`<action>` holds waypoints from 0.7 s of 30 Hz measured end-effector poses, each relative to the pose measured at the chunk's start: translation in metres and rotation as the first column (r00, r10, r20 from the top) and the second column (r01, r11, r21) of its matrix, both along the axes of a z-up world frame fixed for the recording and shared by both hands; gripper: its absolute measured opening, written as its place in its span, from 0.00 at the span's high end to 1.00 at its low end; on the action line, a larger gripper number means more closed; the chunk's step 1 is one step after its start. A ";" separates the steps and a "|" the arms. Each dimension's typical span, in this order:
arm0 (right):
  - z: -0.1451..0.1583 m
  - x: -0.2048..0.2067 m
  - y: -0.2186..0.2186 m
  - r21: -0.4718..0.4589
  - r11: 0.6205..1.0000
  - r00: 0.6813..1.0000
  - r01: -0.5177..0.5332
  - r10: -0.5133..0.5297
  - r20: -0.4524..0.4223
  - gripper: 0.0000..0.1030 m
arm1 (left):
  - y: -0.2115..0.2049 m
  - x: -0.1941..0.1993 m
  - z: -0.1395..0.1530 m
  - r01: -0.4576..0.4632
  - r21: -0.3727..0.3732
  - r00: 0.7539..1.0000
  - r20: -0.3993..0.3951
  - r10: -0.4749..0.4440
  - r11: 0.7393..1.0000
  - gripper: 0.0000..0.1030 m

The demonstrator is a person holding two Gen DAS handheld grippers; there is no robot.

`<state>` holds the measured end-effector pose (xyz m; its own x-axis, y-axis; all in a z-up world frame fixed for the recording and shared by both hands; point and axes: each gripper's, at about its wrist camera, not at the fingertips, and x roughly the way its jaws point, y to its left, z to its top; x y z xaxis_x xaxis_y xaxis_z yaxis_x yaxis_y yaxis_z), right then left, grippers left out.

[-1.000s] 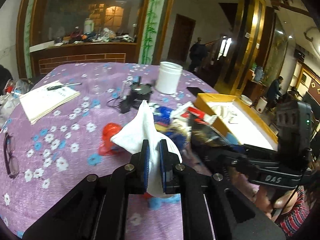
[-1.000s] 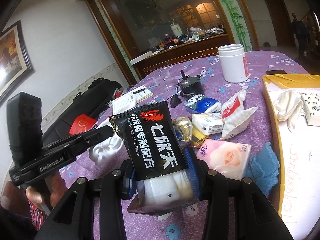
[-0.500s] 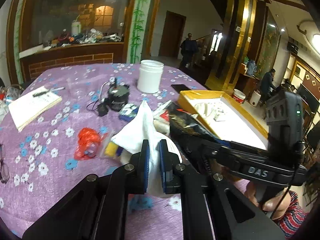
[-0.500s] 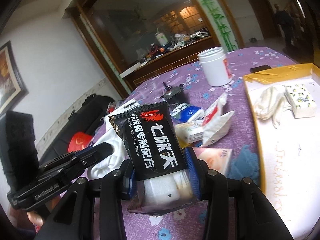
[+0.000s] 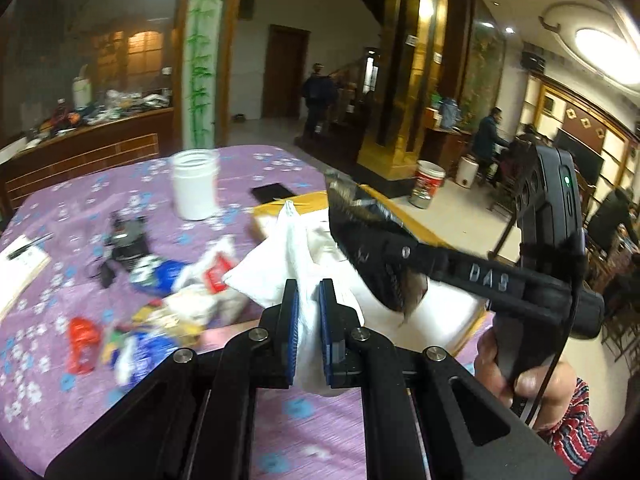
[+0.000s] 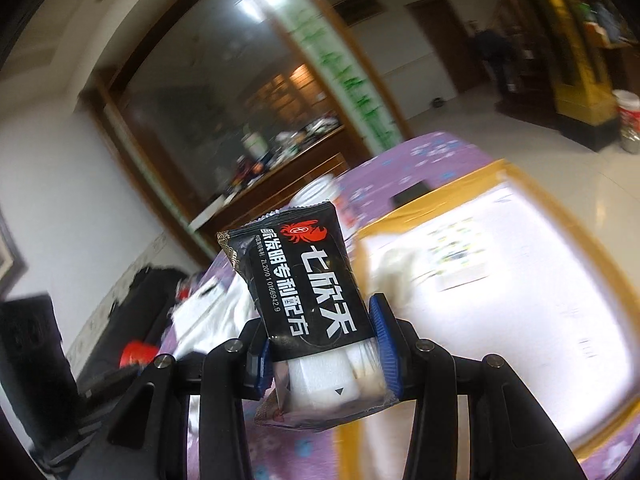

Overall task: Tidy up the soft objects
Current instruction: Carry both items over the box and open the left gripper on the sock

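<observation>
My left gripper [image 5: 308, 334] is shut on a white cloth [image 5: 280, 268], which stands up in a peak above the blue pads. My right gripper [image 6: 324, 354] is shut on a black snack packet [image 6: 308, 284] with white and red print, its clear lower end showing white contents. In the left wrist view the right gripper and the packet [image 5: 368, 248] hang above the yellow-rimmed tray [image 5: 476, 320], held by a hand. The tray [image 6: 532, 208] in the right wrist view fills the right side, with a pale cloth [image 6: 396, 264] and a patterned pack [image 6: 452, 240] inside, blurred.
On the purple flowered tablecloth [image 5: 72, 384] lies a blurred heap of small packets [image 5: 168, 300]. Behind it are a white jar [image 5: 195, 184], a black device with cable [image 5: 128, 236], a dark phone [image 5: 274, 192] and a notebook [image 5: 20, 268]. People stand in the hall behind.
Both grippers have swung to the right, toward the tray, each keeping its load. The right gripper has risen and tilted over the tray; the packet heap has slid to the left of the view.
</observation>
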<state>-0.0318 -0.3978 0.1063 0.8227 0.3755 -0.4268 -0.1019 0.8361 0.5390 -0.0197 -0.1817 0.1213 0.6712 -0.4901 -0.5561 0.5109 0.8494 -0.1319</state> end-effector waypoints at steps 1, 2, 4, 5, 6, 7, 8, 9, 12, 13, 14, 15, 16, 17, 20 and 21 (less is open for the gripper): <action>0.000 0.000 -0.008 0.004 1.000 1.000 0.023 -0.023 -0.003 0.58 | -0.011 0.002 -0.001 0.017 0.000 1.000 -0.003 -0.017 1.000 0.93; 0.000 -0.001 -0.016 0.010 0.999 0.999 0.041 -0.041 -0.005 0.58 | -0.019 0.003 -0.001 0.025 0.002 1.000 -0.003 -0.025 1.000 0.93; -0.002 0.000 -0.031 0.031 0.997 0.997 0.075 -0.074 -0.012 0.58 | -0.036 0.006 -0.004 0.044 0.008 0.999 -0.003 -0.044 0.999 0.93; -0.003 0.001 -0.036 0.038 0.995 0.996 0.088 -0.087 -0.017 0.58 | -0.044 0.007 -0.005 0.052 0.011 0.999 -0.004 -0.052 0.999 0.93; -0.005 0.002 -0.043 0.044 0.994 0.994 0.104 -0.103 -0.023 0.58 | -0.051 0.009 -0.007 0.061 0.012 0.998 -0.006 -0.061 0.998 0.93; -0.007 0.004 -0.047 0.048 0.992 0.993 0.116 -0.115 -0.028 0.58 | -0.059 0.011 -0.010 0.068 0.013 0.998 -0.006 -0.068 0.998 0.93; -0.008 0.006 -0.050 0.050 0.991 0.992 0.126 -0.125 -0.035 0.58 | -0.066 0.012 -0.012 0.073 0.016 0.997 -0.007 -0.073 0.997 0.93; -0.010 0.009 -0.054 0.049 0.989 0.989 0.140 -0.137 -0.047 0.58 | -0.073 0.015 -0.014 0.081 0.018 0.997 -0.013 -0.081 0.997 0.93; -0.011 0.018 -0.064 0.039 0.984 0.982 0.173 -0.169 -0.086 0.57 | -0.087 0.026 -0.019 0.084 0.021 0.996 -0.017 -0.083 0.996 0.93; -0.010 0.023 -0.066 0.026 0.983 0.979 0.182 -0.178 -0.102 0.57 | -0.091 0.031 -0.021 0.081 0.022 0.996 -0.026 -0.081 0.996 0.93; -0.009 0.028 -0.067 0.010 0.981 0.974 0.195 -0.193 -0.117 0.57 | -0.095 0.037 -0.024 0.080 0.019 0.996 -0.038 -0.080 0.997 0.93; -0.007 0.036 -0.070 -0.015 0.976 0.966 0.216 -0.216 -0.140 0.57 | -0.099 0.043 -0.026 0.076 0.014 0.996 -0.046 -0.075 0.997 0.93; -0.007 0.043 -0.074 -0.033 0.972 0.959 0.232 -0.235 -0.161 0.57 | -0.102 0.051 -0.031 0.065 0.012 0.996 -0.061 -0.064 0.998 0.93; -0.008 0.052 -0.076 -0.052 0.969 0.951 0.243 -0.249 -0.181 0.57 | -0.104 0.056 -0.034 0.058 0.010 0.996 -0.074 -0.057 0.998 0.93; -0.012 0.085 -0.082 -0.137 0.950 0.920 0.281 -0.307 -0.244 0.57 | -0.104 0.073 -0.050 0.036 -0.012 0.989 -0.141 -0.037 0.999 0.93; -0.015 0.097 -0.084 -0.162 0.945 0.906 0.284 -0.320 -0.277 0.57 | -0.105 0.076 -0.053 0.030 -0.009 0.987 -0.156 -0.031 0.999 0.93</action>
<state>0.0653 -0.4813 0.0909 0.7185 0.0627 -0.6927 0.3137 0.8596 0.4033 0.0565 -0.2866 0.0680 0.5610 -0.5134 -0.6494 0.5097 0.8324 -0.2177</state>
